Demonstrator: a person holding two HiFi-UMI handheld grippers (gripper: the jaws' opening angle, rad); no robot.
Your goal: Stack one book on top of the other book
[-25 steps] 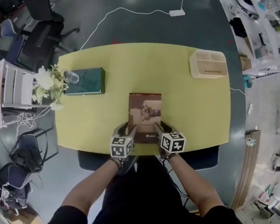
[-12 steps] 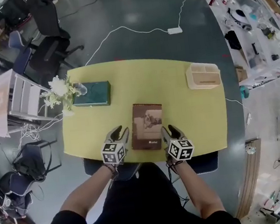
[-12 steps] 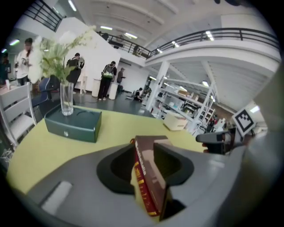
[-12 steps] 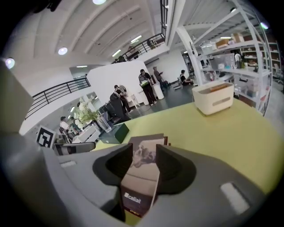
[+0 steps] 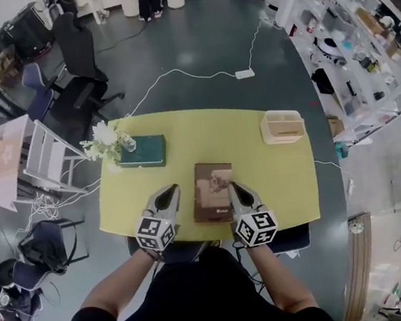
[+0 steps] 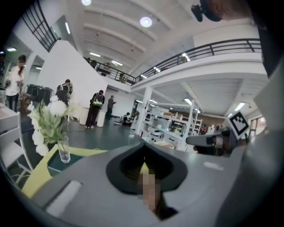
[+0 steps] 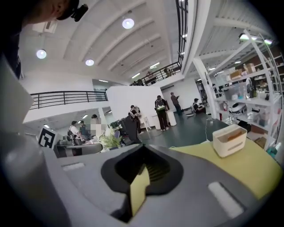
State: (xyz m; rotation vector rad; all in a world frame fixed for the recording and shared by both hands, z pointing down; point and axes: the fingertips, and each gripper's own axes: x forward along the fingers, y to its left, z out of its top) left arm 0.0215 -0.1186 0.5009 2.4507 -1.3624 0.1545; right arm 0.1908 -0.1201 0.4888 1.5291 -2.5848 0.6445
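The brown book [image 5: 213, 191] lies flat on the yellow table [image 5: 274, 176], centred near the front edge, cover up. Neither gripper touches it.

The left gripper [image 5: 168, 193] is to the left of the book and the right gripper [image 5: 233, 189] to its right. The jaws of both have just closed and are pressed together, with nothing between them.

The green book [image 5: 148, 153] lies well apart at the rear left, with a glass vase [image 5: 128, 144] of white flowers [image 5: 105, 140] on its left end. A cream organizer [image 5: 282, 126] stands at the rear right.
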